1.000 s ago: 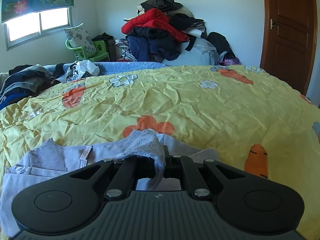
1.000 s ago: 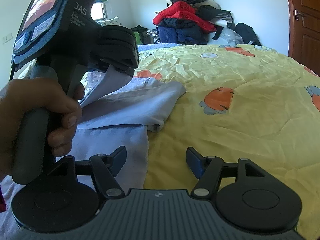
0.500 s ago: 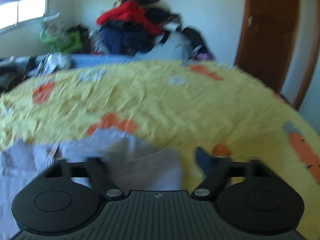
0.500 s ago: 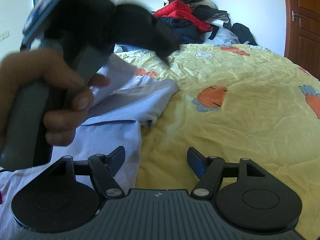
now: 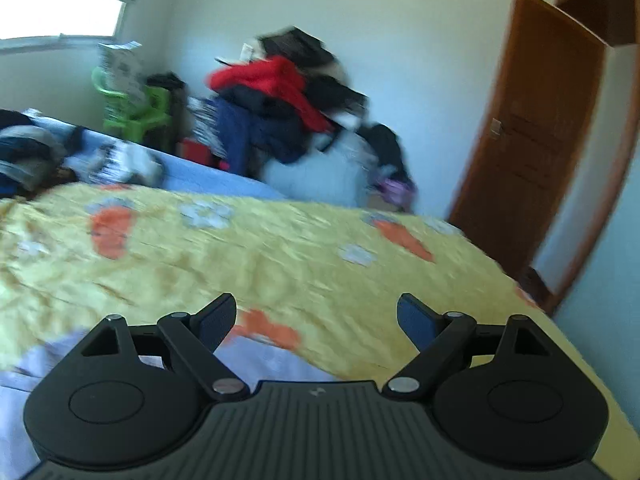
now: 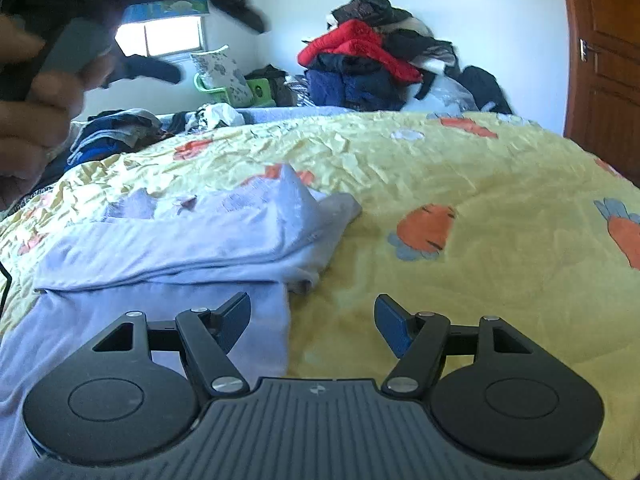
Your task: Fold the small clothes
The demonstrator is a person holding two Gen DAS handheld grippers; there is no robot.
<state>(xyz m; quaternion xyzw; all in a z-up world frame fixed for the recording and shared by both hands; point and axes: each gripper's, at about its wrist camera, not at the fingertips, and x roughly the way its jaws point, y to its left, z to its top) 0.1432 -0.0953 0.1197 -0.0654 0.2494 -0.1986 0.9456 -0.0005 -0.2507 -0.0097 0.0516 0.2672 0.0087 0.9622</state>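
Lilac garment folded on bedspread; right fingers straddle its edge.

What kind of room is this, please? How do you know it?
Most likely a bedroom in a home. A bed with a yellow carrot-print quilt fills the view, a pile of clothes leans on the far wall, and a wooden door stands at the right.

Pale walls, bright window under a blue flowered blind – daylight pouring in, brown wooden door at right, bed under a yellow carrot-print quilt, green plastic chair, heap of clothes against the far wall.
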